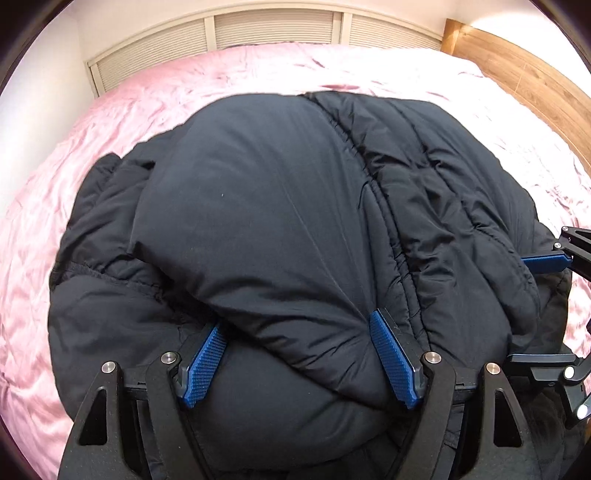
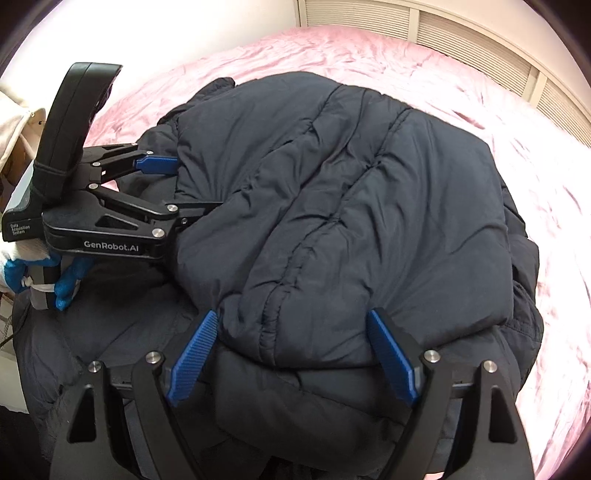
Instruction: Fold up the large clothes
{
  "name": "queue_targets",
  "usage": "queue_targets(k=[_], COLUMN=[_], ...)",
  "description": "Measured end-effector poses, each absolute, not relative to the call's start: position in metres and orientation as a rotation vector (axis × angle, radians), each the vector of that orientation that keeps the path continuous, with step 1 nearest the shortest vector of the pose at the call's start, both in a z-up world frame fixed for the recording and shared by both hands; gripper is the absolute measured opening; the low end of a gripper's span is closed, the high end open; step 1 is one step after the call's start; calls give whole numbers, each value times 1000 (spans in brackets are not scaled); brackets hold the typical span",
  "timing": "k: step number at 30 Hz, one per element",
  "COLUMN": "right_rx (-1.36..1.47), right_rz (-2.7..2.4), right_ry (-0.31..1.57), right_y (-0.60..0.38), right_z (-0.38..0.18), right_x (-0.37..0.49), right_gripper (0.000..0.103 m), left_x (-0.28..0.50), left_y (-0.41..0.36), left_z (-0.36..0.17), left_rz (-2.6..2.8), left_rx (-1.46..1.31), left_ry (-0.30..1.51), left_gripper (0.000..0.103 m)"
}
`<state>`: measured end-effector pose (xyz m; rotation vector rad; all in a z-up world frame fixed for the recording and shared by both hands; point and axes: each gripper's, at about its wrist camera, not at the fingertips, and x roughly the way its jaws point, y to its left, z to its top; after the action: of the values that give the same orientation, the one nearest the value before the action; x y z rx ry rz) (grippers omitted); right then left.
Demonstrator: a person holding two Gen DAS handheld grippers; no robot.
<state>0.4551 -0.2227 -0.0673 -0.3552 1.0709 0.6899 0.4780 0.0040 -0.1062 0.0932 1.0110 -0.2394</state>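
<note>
Black puffer jacket folded in a thick bundle on pink bed cover, both grippers at its near edge.

L gripper: fingers spread wide, straddling the fat rolled edge, pads vs fabric but not pinching. R gripper: same, fingers wide apart round the folded top layer. Wood headboard at R, louvred panels behind bed. Gloved hand on L gripper handle.

left tongs spread wide, right tongs spread wide, side by side, angled downward
</note>
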Motion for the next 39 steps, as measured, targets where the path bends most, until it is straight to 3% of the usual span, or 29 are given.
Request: queue_targets(k=[11,21,39], right_rx=[-329,-378,-210], right_rz=[704,671,436], right_ry=[1074,1118,1029], right_y=[-237,-254,-200], right_z=[-56,-66,-81], right_x=[445,414,462], right_gripper=[84,84,87], left_x=[476,429,312], left_y=[19,49,231], left_z=[-85,-59,-63], left_rz=[-256,-204,278], left_rx=[62,-9,-74], left_ry=[1018,993,1117], left_gripper=[78,78,78])
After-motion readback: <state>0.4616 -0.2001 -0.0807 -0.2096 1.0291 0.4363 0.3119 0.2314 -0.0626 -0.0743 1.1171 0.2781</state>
